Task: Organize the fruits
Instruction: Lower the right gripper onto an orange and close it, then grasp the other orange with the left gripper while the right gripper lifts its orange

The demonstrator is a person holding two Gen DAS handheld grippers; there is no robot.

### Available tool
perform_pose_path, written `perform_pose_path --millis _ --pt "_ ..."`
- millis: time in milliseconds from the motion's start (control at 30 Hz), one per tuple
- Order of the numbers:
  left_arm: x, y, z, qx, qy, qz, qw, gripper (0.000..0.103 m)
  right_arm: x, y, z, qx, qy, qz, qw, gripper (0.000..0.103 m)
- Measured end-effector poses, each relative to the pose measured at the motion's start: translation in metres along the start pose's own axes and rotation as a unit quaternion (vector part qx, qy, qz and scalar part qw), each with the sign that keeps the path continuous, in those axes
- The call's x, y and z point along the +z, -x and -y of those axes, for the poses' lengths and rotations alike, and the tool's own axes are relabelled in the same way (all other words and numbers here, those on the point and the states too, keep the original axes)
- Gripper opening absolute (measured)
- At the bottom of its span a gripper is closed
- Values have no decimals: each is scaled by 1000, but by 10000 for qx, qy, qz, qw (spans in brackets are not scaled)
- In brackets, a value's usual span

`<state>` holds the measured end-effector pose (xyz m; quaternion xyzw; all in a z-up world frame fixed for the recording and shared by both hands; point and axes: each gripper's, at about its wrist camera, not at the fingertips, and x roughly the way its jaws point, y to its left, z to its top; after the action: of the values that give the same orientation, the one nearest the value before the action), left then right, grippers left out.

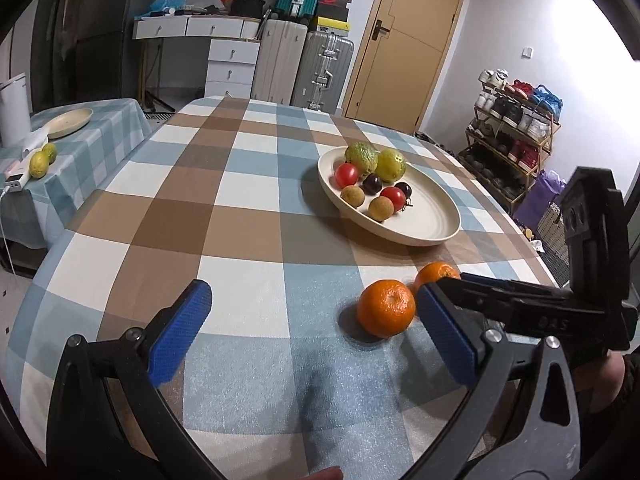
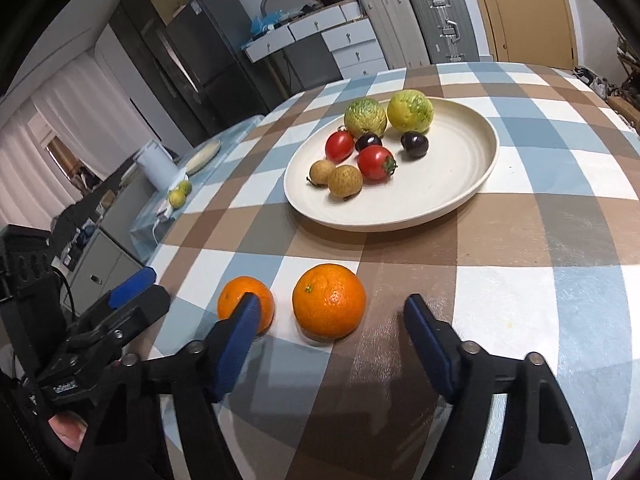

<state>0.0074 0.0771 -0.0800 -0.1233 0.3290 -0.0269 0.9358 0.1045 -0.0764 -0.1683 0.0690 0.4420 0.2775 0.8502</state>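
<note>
Two oranges lie on the checked tablecloth near its front edge. In the right wrist view the larger orange (image 2: 329, 301) sits just ahead of my open, empty right gripper (image 2: 332, 312), between its fingers' line. The smaller orange (image 2: 245, 304) is to its left, partly behind the left finger. In the left wrist view my left gripper (image 1: 312, 304) is open and empty, with one orange (image 1: 386, 308) by its right finger and the other orange (image 1: 435, 274) behind it. A cream plate (image 2: 460, 184) holds two green-yellow citrus, two tomatoes, two dark plums and two longans.
The plate also shows in the left wrist view (image 1: 432, 216), beyond the oranges. A side table (image 1: 92, 136) at the left holds a second plate (image 1: 70, 122), two limes (image 1: 44, 160) and a white canister. Suitcases, drawers and a shoe rack stand farther back.
</note>
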Motion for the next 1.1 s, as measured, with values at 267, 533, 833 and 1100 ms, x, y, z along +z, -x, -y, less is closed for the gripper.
perform_pose_path --millis 267,533,833,1100 --pt "2 -9 8 80 -147 -136 9998 102 3 -7 0 114 14 -126 9999 41" --pt "6 -14 10 156 -155 -304 9993 102 -1 9 15 295 -312 204 9989 40" --pt "12 -28 29 -24 -352 -567 9978 102 -5 24 31 326 -407 365 9980 40" --pt "11 -47 41 -31 -441 -883 9951 102 -12 35 50 454 -693 512 9952 40"
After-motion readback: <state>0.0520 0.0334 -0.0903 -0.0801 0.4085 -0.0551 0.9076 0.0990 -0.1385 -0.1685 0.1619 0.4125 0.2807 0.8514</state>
